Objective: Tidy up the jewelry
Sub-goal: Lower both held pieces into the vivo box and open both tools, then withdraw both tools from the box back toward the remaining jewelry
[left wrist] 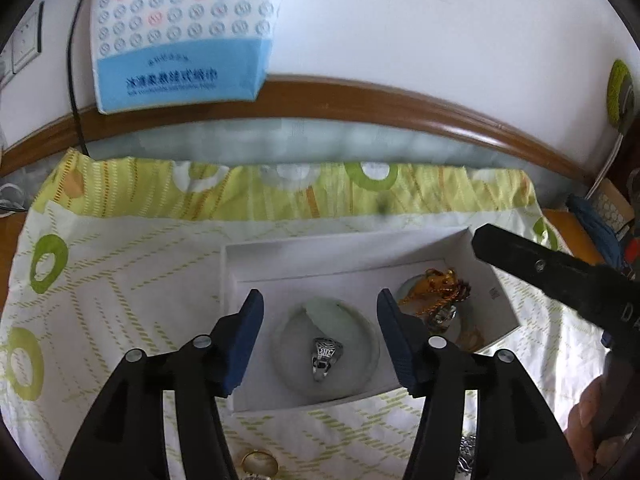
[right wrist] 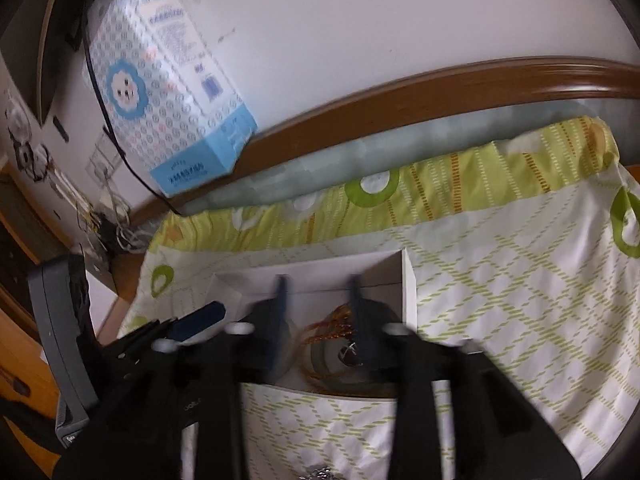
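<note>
A shallow white box [left wrist: 340,242] lies on a green-patterned cloth. Inside it a pale green round bangle [left wrist: 362,338] rings a silver ring [left wrist: 326,358]. To their right in the box is a tangle of gold-orange jewelry [left wrist: 438,294]. My left gripper [left wrist: 320,300] is open, its blue pads straddling the bangle from above. My right gripper [right wrist: 318,294] is blurred and open over the box's right part [right wrist: 408,288], with the orange chain [right wrist: 332,326] below its fingers. Its black finger [left wrist: 560,276] enters the left wrist view from the right. The left gripper's blue pad [right wrist: 200,320] shows beside it.
On the cloth near me lie a gold ring [left wrist: 260,462] and a silver chain [left wrist: 466,452]. A blue-and-white carton [left wrist: 180,36] leans on the white wall behind a brown wooden rail [left wrist: 400,98]. Cables and sockets [right wrist: 100,216] sit at the far left.
</note>
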{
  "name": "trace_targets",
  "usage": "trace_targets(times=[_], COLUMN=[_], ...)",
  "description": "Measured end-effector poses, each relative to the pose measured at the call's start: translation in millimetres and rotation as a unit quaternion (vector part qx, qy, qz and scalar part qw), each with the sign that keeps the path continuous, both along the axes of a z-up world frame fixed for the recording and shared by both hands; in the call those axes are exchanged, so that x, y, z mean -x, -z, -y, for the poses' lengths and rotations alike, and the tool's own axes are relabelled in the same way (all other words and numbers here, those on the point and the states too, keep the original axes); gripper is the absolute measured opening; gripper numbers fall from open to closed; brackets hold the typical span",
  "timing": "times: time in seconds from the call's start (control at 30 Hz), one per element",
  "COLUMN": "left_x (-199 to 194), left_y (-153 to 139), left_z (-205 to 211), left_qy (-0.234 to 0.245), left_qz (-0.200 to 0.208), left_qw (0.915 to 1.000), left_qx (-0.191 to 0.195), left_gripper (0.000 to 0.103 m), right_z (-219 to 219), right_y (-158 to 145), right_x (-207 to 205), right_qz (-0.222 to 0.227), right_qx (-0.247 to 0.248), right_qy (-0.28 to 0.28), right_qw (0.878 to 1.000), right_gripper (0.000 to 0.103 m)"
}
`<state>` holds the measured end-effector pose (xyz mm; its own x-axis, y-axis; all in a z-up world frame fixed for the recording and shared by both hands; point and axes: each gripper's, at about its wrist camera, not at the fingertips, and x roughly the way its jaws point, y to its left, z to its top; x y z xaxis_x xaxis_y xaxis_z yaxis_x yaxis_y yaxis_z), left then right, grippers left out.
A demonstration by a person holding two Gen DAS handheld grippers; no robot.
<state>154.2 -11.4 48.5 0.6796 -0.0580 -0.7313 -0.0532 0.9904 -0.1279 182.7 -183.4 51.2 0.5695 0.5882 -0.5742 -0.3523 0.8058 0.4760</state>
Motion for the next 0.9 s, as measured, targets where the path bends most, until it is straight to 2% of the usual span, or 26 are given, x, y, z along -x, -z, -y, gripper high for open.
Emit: trace_targets(times=[0.13,0.17,0.23,0.3,0.33,0.4,0.43,0.53,0.63,0.73,0.77,0.9], left_x=[11,13,18,22,25,30,36,58,82,101,103,112], left_y=[-15,-17,-23,-27,-30,-36,-40,-47,-44,-31,-27,-18], left_z=[-6,-6,-7,-7,-6,-5,-5,-3,1,4,3,1], left_qy=[-0.015,-0.021,-0.036,-0.043,-0.047,-0.051,-0.052,-0.063,-0.068,-0.08,-0.081,-0.087], left_qz=[0.026,0.031,0.041,0.048,0.053,0.062,0.072,0.097,0.116,0.107,0.102,0.092], left_qw=[0.9996,0.9993,0.9984,0.9975,0.997,0.9962,0.9956,0.9926,0.9896,0.988,0.9884,0.9883], left_qx=[0.0,-0.003,-0.018,-0.027,-0.031,-0.033,-0.031,-0.035,-0.051,-0.077,-0.077,-0.085], left_gripper=[0.067,0.068,0.075,0.08,0.082,0.085,0.089,0.096,0.099,0.099,0.099,0.099], right_z=[7,8,8,8,8,7,7,14,25,31,31,24], right_y=[-14,-17,-26,-37,-42,-55,-62,-74,-68,-47,-38,-9], right_x=[6,8,15,25,30,42,48,73,94,112,118,129], right_qz=[0.018,0.023,0.041,0.066,0.078,0.109,0.124,0.162,0.173,0.187,0.186,0.162], right_qx=[-0.014,-0.016,-0.013,-0.006,-0.003,0.003,0.003,0.005,0.014,0.042,0.066,0.115], right_qy=[0.01,0.011,0.017,0.027,0.031,0.044,0.05,0.07,0.083,0.091,0.092,0.064], right_qw=[1.0,1.0,0.999,0.997,0.996,0.993,0.991,0.984,0.981,0.977,0.976,0.978], right_gripper=[0.042,0.045,0.054,0.071,0.076,0.095,0.097,0.098,0.098,0.098,0.098,0.098])
